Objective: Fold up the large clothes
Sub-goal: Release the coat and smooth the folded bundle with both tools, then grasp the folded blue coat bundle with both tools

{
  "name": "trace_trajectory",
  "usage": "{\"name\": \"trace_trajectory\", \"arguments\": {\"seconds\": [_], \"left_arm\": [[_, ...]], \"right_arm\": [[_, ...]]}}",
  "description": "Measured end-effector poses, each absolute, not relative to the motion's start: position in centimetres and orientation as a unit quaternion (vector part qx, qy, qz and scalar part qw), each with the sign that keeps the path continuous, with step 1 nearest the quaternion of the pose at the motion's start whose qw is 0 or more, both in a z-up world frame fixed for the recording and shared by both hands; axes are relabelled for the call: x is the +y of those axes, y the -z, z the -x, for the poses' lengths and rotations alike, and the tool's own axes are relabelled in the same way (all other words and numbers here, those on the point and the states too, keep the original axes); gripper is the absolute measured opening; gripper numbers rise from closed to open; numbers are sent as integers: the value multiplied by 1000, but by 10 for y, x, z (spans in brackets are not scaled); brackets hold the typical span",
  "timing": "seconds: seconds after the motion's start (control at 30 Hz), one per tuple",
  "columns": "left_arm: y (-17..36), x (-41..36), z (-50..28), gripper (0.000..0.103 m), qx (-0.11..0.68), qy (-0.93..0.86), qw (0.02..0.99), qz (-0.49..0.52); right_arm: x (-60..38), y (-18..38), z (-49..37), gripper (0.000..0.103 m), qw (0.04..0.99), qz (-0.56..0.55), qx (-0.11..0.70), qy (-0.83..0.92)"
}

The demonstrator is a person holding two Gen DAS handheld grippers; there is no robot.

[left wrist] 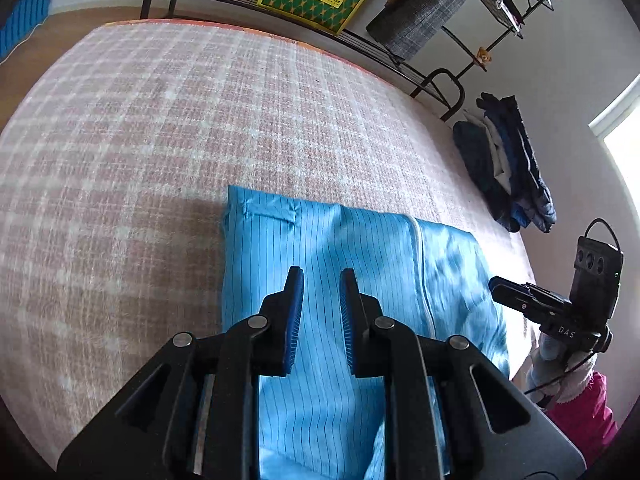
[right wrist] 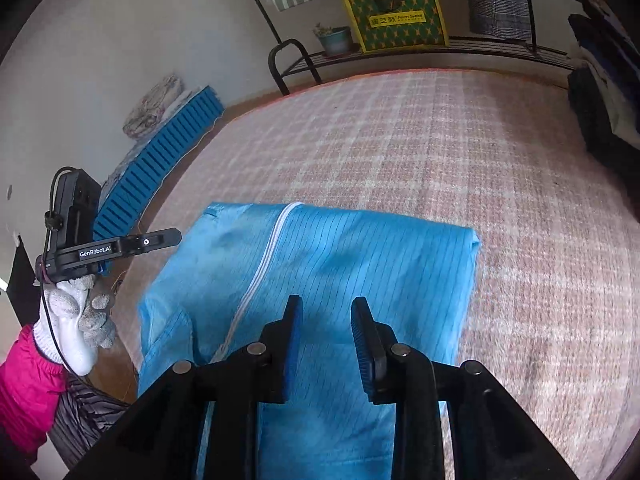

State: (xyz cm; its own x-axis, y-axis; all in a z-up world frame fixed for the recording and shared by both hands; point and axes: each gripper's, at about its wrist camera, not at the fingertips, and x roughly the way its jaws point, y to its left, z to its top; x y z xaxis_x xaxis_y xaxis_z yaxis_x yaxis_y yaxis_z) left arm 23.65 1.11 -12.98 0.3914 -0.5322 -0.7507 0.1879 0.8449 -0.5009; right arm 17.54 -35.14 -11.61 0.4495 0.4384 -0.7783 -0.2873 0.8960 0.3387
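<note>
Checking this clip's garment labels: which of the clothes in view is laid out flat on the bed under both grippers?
The light blue pinstriped garment with the white zipper; the dark blue clothes are heaped at the bed's far side, and the grey checked cloth hangs on the rack.

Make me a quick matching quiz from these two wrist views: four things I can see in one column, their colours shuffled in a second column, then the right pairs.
Things:
1. garment with the zipper, lying on the bed
2. sleeve on the person's arm
3. glove on the hand
4. box on the rack

Colours:
A. green and yellow
B. white and grey
C. light blue with thin dark stripes
D. bright pink

Pairs: 1-C, 2-D, 3-B, 4-A
</note>
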Motion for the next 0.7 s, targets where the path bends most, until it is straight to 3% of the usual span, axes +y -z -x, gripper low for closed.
{"name": "trace_trajectory", "arguments": {"seconds": [0.37, 0.43, 0.5, 0.57, 0.63, 0.7], "left_arm": [[175, 52, -189, 16, 549, 207, 786, 198], [167, 61, -183, 17, 539, 199, 793, 204], [162, 75, -179, 25, 526, 200, 790, 245], [161, 91, -178, 55, 513, 200, 778, 302], [166, 102, -180, 65, 507, 200, 760, 354], [179, 109, -184, 65, 512, 213, 729, 401]], "right_arm": [[-387, 161, -106, 24, 816, -89, 531, -213], [-398, 153, -99, 34, 824, -98, 516, -211], [-410, 145, -95, 45, 839, -114, 491, -206], [-421, 137, -95, 55, 860, -125, 455, -193], [-432, 136, -101, 69, 870, -147, 433, -183], [-443, 142, -110, 69, 864, -178, 435, -181]]}}
